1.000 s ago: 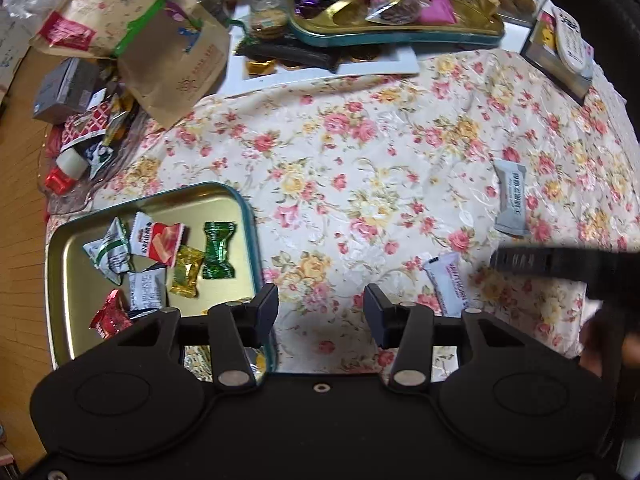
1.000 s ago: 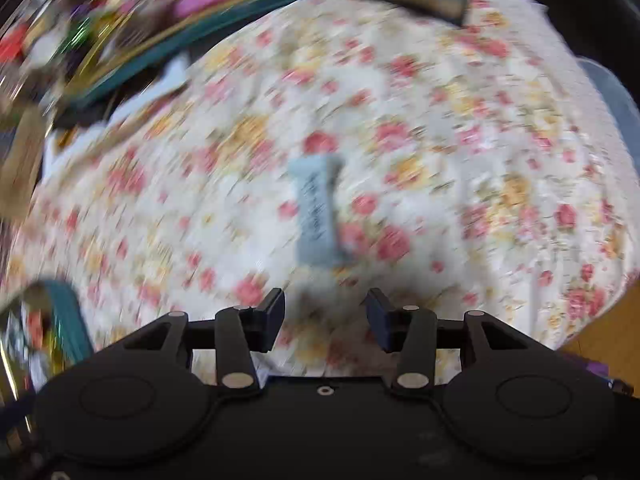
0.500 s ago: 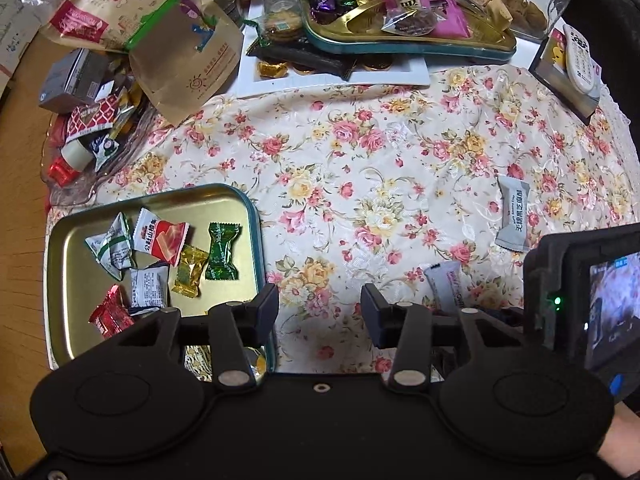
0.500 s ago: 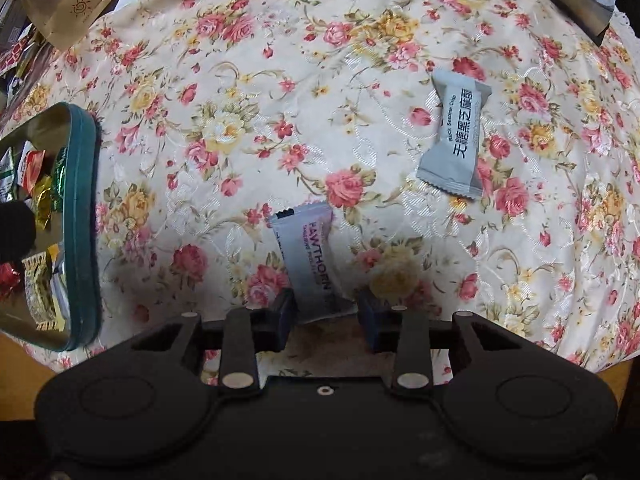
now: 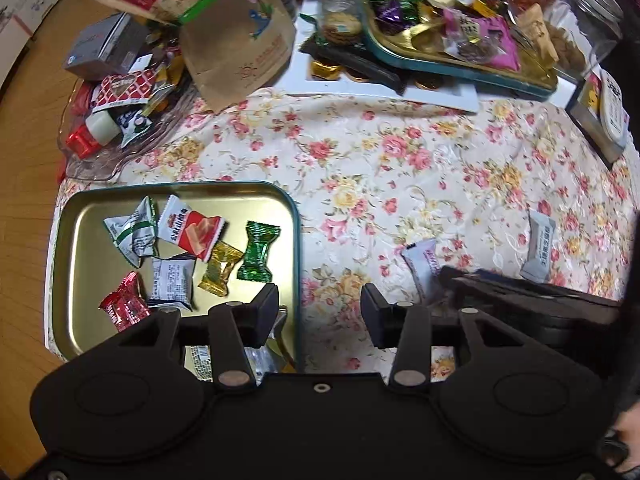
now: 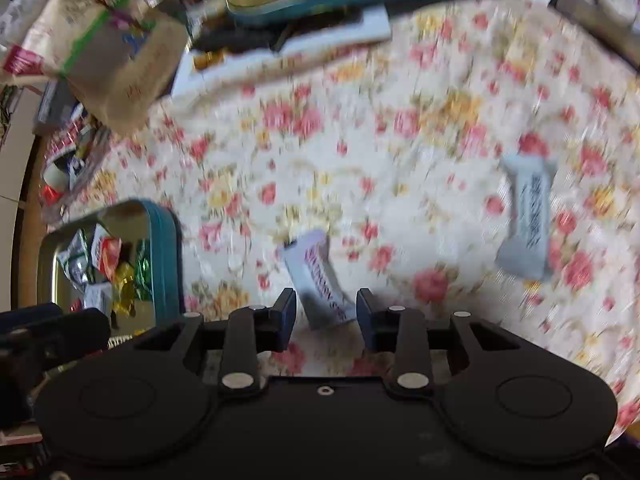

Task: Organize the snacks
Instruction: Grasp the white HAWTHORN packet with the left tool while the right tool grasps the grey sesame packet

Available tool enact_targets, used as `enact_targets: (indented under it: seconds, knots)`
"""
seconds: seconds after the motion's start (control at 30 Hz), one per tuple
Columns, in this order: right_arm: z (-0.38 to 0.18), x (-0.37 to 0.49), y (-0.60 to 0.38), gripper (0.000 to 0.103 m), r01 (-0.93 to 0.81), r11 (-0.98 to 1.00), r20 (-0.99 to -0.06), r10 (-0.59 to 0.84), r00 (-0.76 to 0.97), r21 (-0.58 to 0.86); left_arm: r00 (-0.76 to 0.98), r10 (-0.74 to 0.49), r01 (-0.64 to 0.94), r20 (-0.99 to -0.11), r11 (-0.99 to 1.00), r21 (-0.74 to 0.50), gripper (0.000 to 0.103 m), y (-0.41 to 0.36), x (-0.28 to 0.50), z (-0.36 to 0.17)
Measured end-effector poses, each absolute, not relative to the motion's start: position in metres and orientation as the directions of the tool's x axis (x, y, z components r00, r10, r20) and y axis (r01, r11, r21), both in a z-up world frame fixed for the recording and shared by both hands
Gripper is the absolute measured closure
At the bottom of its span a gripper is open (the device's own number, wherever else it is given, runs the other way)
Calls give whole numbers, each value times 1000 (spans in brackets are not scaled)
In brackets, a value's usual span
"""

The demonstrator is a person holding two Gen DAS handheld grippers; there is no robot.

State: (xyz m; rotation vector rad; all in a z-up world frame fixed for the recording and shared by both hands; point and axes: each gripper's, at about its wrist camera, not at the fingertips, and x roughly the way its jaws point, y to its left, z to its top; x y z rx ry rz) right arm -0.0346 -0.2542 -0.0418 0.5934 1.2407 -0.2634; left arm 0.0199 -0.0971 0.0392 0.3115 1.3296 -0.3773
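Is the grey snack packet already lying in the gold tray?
No, the grey packet lies on the flowered cloth, well apart from the gold tray.

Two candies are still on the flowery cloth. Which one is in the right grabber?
The white candy with red letters, between the right gripper's fingers. The grey candy lies off to the side on the tablecloth, away from both grippers.

Your right gripper (image 6: 326, 314) swings across the floral cloth (image 6: 360, 152) and now straddles the white hawthorn candy (image 6: 320, 284), jaws narrowed around its near end, closer than a second ago. The candy tilts up off the cloth. Your left gripper (image 5: 319, 316) drifts toward the gold tray (image 5: 80, 280), jaws slightly narrower.
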Motion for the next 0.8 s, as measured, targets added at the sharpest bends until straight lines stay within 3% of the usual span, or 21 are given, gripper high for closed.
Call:
enact_targets:
  seconds: [0.23,0.37,0.57,0.8]
  knots:
    - [-7,-58,-304,65,569,775,-922,44,385,275,150,-75,432,-986,902,-3,51,-100,25,24]
    - [-12,-79,-341,65,679,700,-945,-18,327,221,120,-69,460,-990,888,-6,51,-115,18,12]
    - [-31,-99,-372,65,768,619,-969,-46,243,164,28,-135,460,-990,882,-108,51,-134,15,0]
    - [-45,-78,-360,65,756,645,-969,-96,226,112,65,-91,433,-994,900,-54,51,-144,19,-18]
